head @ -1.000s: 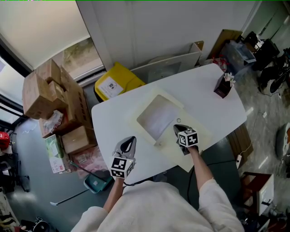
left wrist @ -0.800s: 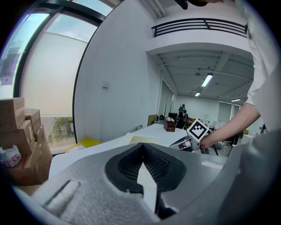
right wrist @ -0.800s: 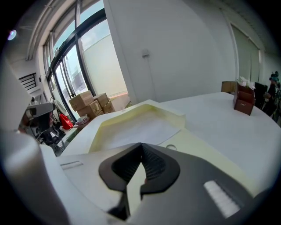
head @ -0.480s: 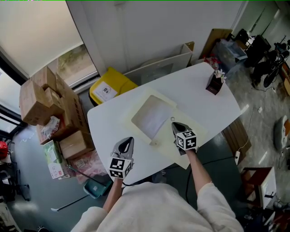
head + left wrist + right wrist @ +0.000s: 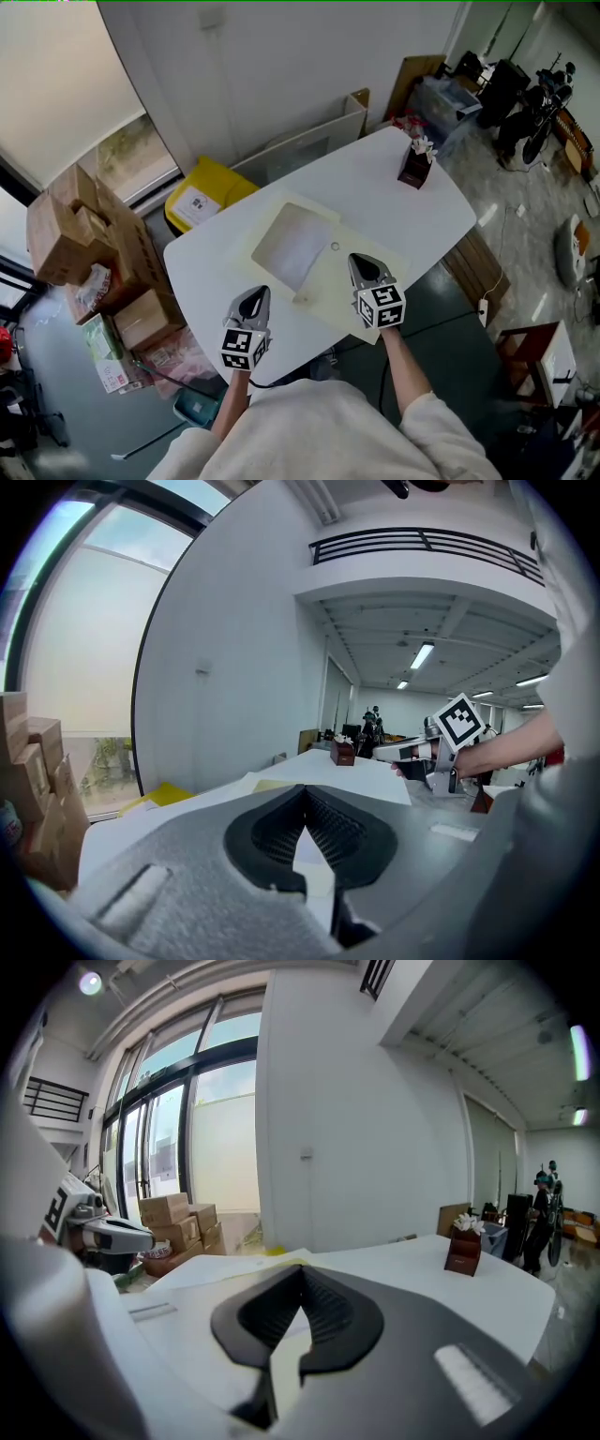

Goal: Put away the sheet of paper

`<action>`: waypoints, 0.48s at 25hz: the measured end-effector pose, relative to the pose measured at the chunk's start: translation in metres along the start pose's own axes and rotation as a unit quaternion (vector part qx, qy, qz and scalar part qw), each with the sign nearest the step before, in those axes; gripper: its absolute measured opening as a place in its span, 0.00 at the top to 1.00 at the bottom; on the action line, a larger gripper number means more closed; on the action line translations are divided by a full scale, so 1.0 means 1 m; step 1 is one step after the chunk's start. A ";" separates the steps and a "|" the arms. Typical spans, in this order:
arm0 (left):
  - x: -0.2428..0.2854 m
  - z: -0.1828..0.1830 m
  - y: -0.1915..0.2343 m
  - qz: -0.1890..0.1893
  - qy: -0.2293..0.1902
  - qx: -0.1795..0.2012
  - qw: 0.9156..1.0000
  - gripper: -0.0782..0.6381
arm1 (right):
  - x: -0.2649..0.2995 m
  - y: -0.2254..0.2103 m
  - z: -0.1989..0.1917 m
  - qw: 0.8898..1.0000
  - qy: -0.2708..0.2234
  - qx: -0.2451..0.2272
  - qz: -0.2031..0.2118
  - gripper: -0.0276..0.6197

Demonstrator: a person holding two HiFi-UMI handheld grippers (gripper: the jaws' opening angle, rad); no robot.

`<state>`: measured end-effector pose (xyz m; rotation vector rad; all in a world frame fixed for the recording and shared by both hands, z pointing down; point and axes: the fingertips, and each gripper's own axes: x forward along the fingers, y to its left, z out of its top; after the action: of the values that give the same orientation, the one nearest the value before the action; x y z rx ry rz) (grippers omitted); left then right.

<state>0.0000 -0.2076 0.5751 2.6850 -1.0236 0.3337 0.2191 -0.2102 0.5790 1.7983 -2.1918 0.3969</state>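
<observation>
In the head view, a white tabletop (image 5: pixel 412 211) fills the middle. A big pale yellow folder (image 5: pixel 352 258) lies on it. The sheet of paper (image 5: pixel 291 248) lies white and flat at the folder's far left part. I cannot tell if it is on top of the folder or inside it. A small round dot (image 5: pixel 335 247) sits on the folder just beside the paper. The left claw (image 5: pixel 253 300) is over the bare tabletop, near the folder's edge but apart from it. The right claw (image 5: pixel 366 267) is over the folder's near right part, to the right of the paper. The folder's near corner sticks out past the tabletop's edge under that hand. A small brown box with flowers (image 5: pixel 413 164) stands at the far right end. On the floor to the left are a yellow bin (image 5: pixel 202 199) and some cardboard boxes (image 5: pixel 70 234).

In the left gripper view, the left claw (image 5: pixel 305 794) has its two jaws pressed together at the tips. I see nothing pinched between them. The right claw (image 5: pixel 398 754) shows on the right, up above the tabletop, with its black and white marker cube (image 5: pixel 461 722) on top. The brown box is far behind.

In the right gripper view, the right claw (image 5: pixel 302 1274) is pressed together at the tips too. Pale yellow shows in the gap below the tips. I cannot tell if the jaws pinch the folder. The left claw is at the left edge, in front of the cardboard boxes. The brown box stands on the tabletop at the right.
</observation>
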 end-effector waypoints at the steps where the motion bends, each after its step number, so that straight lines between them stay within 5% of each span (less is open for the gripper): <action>1: 0.002 0.001 -0.002 -0.004 -0.001 0.001 1.000 0.89 | -0.007 -0.001 0.002 1.000 -0.006 -0.001 -0.007 0.95; 12: 0.020 0.008 -0.033 -0.045 -0.004 0.016 0.999 0.89 | -0.086 -0.013 0.001 0.994 -0.050 0.006 -0.097 0.95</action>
<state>0.0375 -0.1984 0.5690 2.7523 -0.9032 0.3259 0.2480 -0.1355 0.5460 2.0556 -2.0564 0.2831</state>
